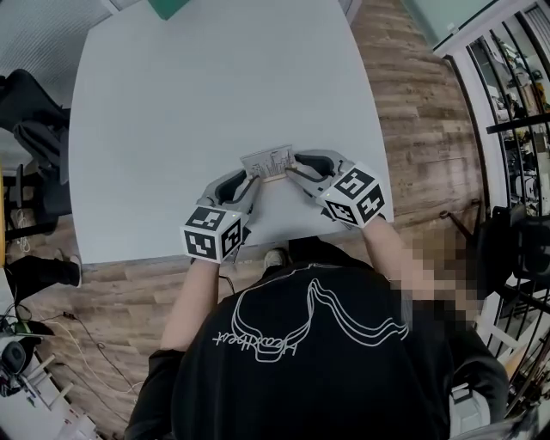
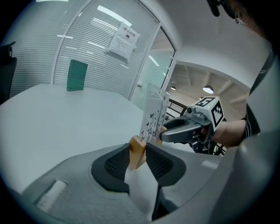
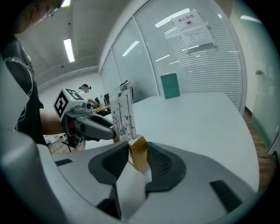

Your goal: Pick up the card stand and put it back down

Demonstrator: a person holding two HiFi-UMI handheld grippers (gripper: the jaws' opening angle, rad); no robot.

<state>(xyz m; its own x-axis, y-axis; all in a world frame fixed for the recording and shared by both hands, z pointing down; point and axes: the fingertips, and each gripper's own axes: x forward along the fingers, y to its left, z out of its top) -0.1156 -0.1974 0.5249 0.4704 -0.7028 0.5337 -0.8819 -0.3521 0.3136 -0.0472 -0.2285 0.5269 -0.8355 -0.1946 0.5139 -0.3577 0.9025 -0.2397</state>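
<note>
Progress: the pick-up half appears to be in hand. The worktop (image 1: 215,86) is the large pale surface, and the card stand (image 1: 269,163) sits over its six o'clock edge, straight in front of the person (image 1: 309,344). It is held from both ends.

The left claw (image 2: 138,154) is at the stand's eight o'clock, and its pads pinch one end of the wooden base. The right claw (image 3: 138,156) is at the stand's three o'clock and is clamped on the other end in the same way. Neither claw is spread and neither is empty. The card stands upright in the base between them.

My judgement is that the stand is lifted off the worktop or just leaving it. No view shows a clear gap beneath the base, so I cannot confirm this. What remains is to lower it, seat the base flat, and release both claws.

Count, largest first:
- Worktop: one.
- Person: one, seen from above at six o'clock.
- Claws: two, each carrying one marker cube.
- Green panel (image 1: 176,7): one, at the worktop's twelve o'clock edge, well apart from the stand.
- Card stand: one, made up of one wooden base and one card.

Nothing else lies on the worktop.
</note>
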